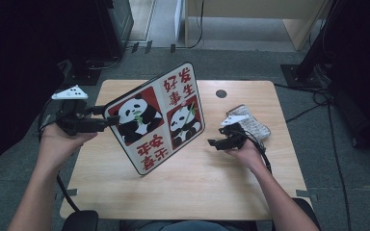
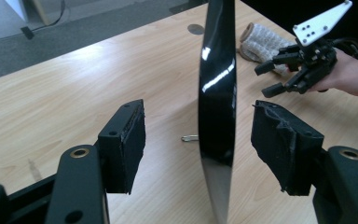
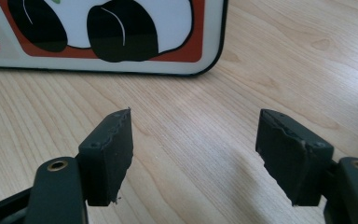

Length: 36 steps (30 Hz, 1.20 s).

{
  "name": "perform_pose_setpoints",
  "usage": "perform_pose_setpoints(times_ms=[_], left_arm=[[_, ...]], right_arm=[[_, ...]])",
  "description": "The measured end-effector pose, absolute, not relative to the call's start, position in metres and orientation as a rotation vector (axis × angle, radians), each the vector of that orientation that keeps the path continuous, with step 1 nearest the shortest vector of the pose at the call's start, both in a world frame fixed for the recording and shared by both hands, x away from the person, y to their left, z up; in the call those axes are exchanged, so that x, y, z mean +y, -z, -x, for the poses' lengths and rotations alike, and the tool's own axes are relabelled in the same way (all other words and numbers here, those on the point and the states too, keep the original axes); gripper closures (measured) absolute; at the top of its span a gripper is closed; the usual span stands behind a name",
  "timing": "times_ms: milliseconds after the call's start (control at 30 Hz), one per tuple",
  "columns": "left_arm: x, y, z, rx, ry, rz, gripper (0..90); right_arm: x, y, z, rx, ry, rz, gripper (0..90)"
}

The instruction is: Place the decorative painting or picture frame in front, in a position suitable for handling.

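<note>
A flat board (image 1: 154,118) printed with two pandas and red characters stands tilted on the wooden table (image 1: 197,183), its lower corner on the tabletop. My left gripper (image 1: 108,118) is at the board's left edge. In the left gripper view the board's black edge (image 2: 216,116) runs between the jaws of my left gripper (image 2: 205,135), with a gap on each side, so the pads do not press on it. My right gripper (image 1: 214,143) hovers low over the table to the right of the board, open, with only bare wood between its pads (image 3: 196,149). The board's bottom corner (image 3: 121,32) is just ahead of it.
A grey knitted cloth (image 1: 250,125) lies behind the right hand near the table's right edge. A round dark hole (image 1: 221,94) sits at the table's far side. A small metal loop (image 2: 189,138) rests on the wood beside the board. Cables trail on the floor around the table.
</note>
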<state>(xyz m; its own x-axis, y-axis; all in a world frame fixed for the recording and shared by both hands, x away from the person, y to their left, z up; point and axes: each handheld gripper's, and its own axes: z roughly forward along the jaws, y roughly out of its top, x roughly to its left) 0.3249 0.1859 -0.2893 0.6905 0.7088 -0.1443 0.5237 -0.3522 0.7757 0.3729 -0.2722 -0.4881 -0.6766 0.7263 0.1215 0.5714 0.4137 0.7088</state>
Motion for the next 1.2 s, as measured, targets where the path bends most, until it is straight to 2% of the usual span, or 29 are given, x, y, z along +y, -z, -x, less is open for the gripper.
perform_pose_setpoints(times_ms=[300, 867, 1200], left_arm=[[0.184, 0.308, -0.316, 0.933, -0.259, -2.042, 35.5], [0.184, 0.345, -0.304, 0.925, -0.254, -2.036, 35.5], [0.177, 0.365, -0.306, 0.926, -0.237, -2.042, 39.7]], right_arm=[[-0.289, 0.481, -0.379, 2.421, -1.124, -1.160, 31.8], [-0.327, 0.467, -0.386, 2.326, -1.125, -1.234, 32.2], [-0.357, 0.464, -0.388, 2.250, -1.118, -1.289, 34.4]])
